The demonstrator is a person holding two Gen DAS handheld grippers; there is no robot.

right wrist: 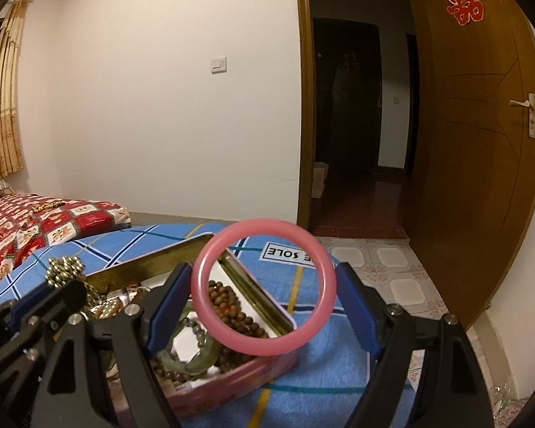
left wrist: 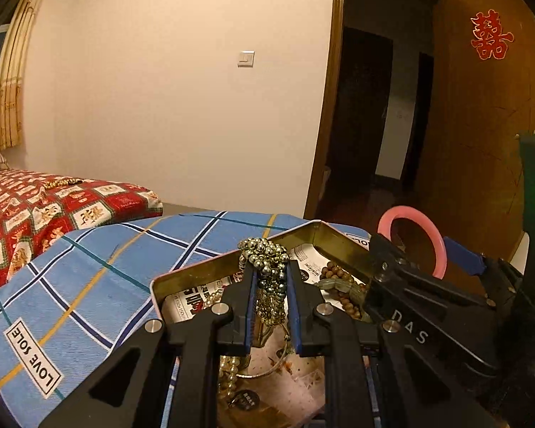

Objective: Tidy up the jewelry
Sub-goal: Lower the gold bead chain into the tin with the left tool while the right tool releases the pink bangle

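Observation:
A pink tin box (left wrist: 196, 274) with a gold inside stands on the blue checked bedspread; it also shows in the right wrist view (right wrist: 232, 374). It holds brown wooden beads (right wrist: 232, 306), a green bangle (right wrist: 192, 363) and other pieces. My left gripper (left wrist: 270, 278) is shut on a bunch of shiny metallic beads (left wrist: 265, 251), held above the tin. My right gripper (right wrist: 264, 289) is shut on a pink bangle (right wrist: 214, 249), held upright above the tin's right end; the bangle also shows in the left wrist view (left wrist: 437, 246).
The blue bedspread (left wrist: 100, 274) has a LOVE SOLE label. A red patterned quilt (left wrist: 35, 210) lies at the far left with a beaded strand (left wrist: 62, 182) on it. An open wooden door (right wrist: 481, 142) and tiled floor (right wrist: 392, 278) are to the right.

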